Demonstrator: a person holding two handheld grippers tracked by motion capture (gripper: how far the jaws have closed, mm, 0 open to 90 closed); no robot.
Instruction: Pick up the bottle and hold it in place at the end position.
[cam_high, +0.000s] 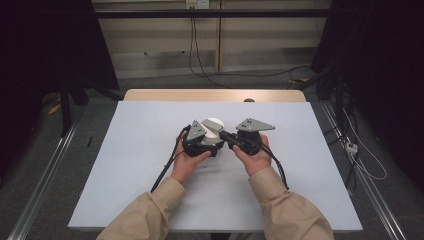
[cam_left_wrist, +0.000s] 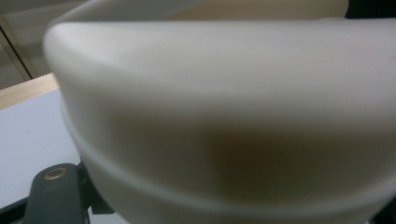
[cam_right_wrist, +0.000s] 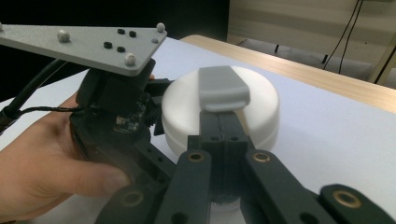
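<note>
A white round container (cam_high: 214, 124) stands at the middle of the white table top (cam_high: 150, 175). My left gripper (cam_high: 211, 139) sits against its near left side and is shut on it. The container's pale wall (cam_left_wrist: 224, 116) looms very close in the left gripper view, with one dark finger (cam_left_wrist: 53, 196) at the bottom left. My right gripper (cam_high: 223, 134) comes in from the right with its jaws together. In the right gripper view its grey fingertips (cam_right_wrist: 223, 88) lie over the container's top (cam_right_wrist: 261, 112), beside the left gripper (cam_right_wrist: 116, 112). Whether they pinch anything is hidden.
The white sheet covers a wooden table whose far edge (cam_high: 215, 95) shows bare, with a small dark thing (cam_high: 248, 100) on it. Cables run across the floor behind and to the right. Both sleeves come in from the bottom edge.
</note>
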